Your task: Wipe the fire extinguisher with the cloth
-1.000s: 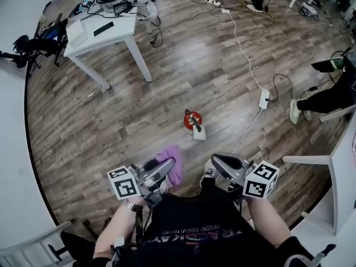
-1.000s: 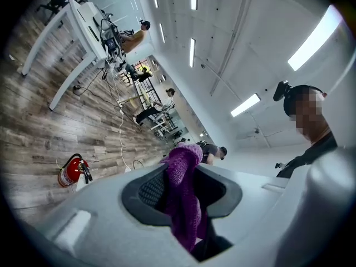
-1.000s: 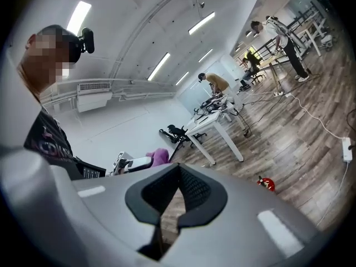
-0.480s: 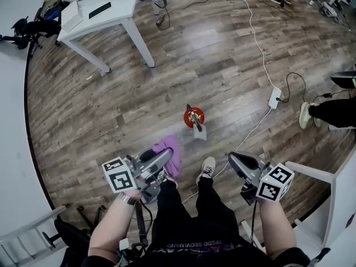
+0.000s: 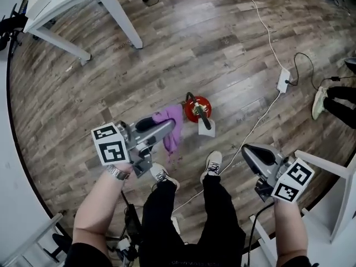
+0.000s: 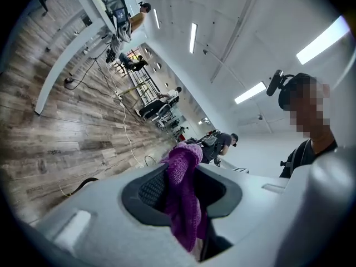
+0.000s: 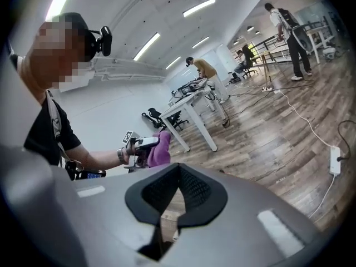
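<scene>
Jaws, left: partly closed, pinching the purple cloth (image 5: 172,120) in the left gripper (image 5: 164,129).
Jaws, right: pressed together with nothing between; right gripper (image 5: 248,151) idle, well apart from the work.
Fire extinguisher (image 5: 196,109): upright on the wood floor (image 5: 222,49), just right of the cloth.
Change: both grippers lower than a second ago; cloth brought from well short to just beside the extinguisher, possibly touching, hard to tell from above.
Meaning: approach about done, wiping likely not yet begun.
Count: one extinguisher, one cloth, two grippers.

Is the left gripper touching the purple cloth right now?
Touching. In the left gripper view, the left gripper has the purple cloth pinched between its jaws.
</scene>
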